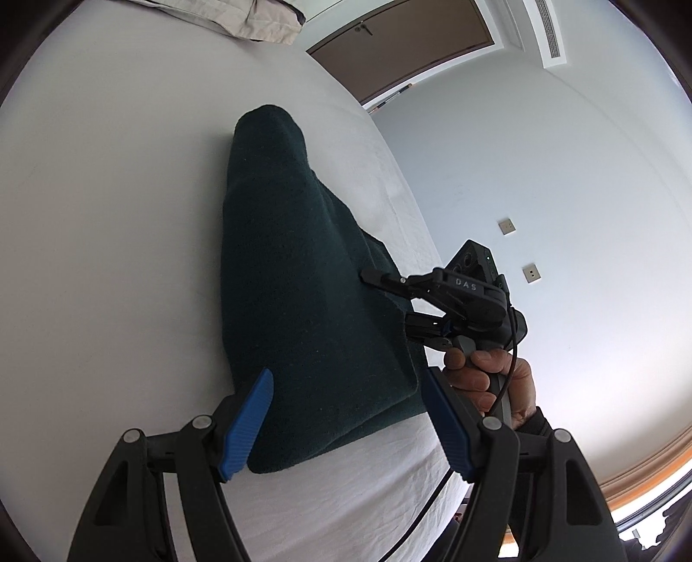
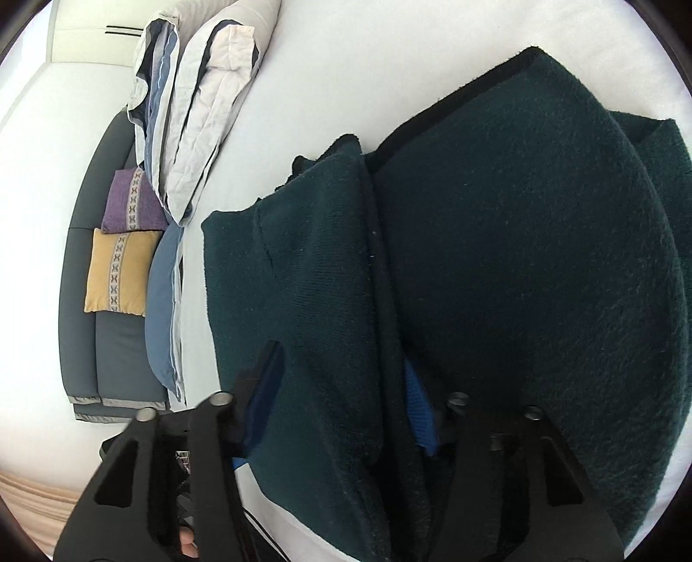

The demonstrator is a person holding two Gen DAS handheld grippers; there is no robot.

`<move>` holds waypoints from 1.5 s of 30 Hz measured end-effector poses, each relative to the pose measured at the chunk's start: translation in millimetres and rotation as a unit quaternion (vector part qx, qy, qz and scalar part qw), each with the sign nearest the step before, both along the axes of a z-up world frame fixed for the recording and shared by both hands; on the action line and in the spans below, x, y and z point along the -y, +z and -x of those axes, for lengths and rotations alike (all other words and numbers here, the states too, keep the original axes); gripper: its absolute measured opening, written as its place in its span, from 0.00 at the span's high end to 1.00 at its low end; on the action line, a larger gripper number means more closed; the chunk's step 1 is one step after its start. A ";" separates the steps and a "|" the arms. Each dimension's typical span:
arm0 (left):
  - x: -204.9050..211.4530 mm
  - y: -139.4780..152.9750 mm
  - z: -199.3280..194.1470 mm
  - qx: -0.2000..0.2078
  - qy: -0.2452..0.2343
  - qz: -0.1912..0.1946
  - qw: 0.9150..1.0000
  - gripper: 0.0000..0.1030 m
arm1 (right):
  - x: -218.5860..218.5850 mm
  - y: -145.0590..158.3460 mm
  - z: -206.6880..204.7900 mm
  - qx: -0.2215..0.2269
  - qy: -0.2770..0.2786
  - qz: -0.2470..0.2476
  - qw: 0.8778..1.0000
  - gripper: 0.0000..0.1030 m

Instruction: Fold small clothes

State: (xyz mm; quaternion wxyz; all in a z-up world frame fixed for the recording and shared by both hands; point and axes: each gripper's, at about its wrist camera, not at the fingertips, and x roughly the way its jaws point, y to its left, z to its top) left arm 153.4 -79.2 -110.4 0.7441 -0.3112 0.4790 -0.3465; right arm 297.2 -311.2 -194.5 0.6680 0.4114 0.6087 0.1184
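A dark green knit garment (image 1: 298, 276) lies on the white bed (image 1: 108, 225), partly folded into a long shape. My left gripper (image 1: 346, 415) is open, its blue pads (image 1: 248, 423) on either side of the garment's near end. My right gripper (image 1: 389, 298) shows in the left wrist view at the garment's right edge, jaws apart around the fabric edge. In the right wrist view the garment (image 2: 519, 242) fills the frame and a fold of it (image 2: 320, 276) lies between the right gripper's (image 2: 341, 384) spread blue pads (image 2: 417, 406).
A folded pale duvet (image 2: 194, 108) with blue pillows (image 2: 162, 302) lies on the bed's far side. A grey sofa (image 2: 116, 346) with a purple cushion (image 2: 129, 203) and a yellow cushion (image 2: 116, 272) stands beyond. A beige cloth (image 1: 242, 17) lies at the bed's far end.
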 end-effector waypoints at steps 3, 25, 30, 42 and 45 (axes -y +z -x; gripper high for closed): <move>7.9 1.6 0.3 -0.001 -0.002 -0.003 1.000 0.29 | 3.6 3.3 5.9 0.011 0.002 0.010 1.000 0.86; 30.1 12.7 -12.8 0.021 -0.057 -0.039 0.997 0.29 | 100.0 65.2 51.2 0.041 -0.024 0.102 0.994 0.89; 27.4 18.5 -25.9 0.026 -0.065 -0.049 0.996 0.29 | 106.1 66.2 64.2 0.052 -0.036 0.106 0.992 0.89; 32.0 22.7 -52.4 0.029 -0.082 -0.068 0.994 0.29 | 126.7 44.8 106.6 0.056 -0.073 0.106 0.990 0.90; 34.9 24.9 -59.6 0.029 -0.085 -0.074 0.993 0.29 | 132.1 37.8 112.3 0.055 -0.086 0.096 0.990 0.90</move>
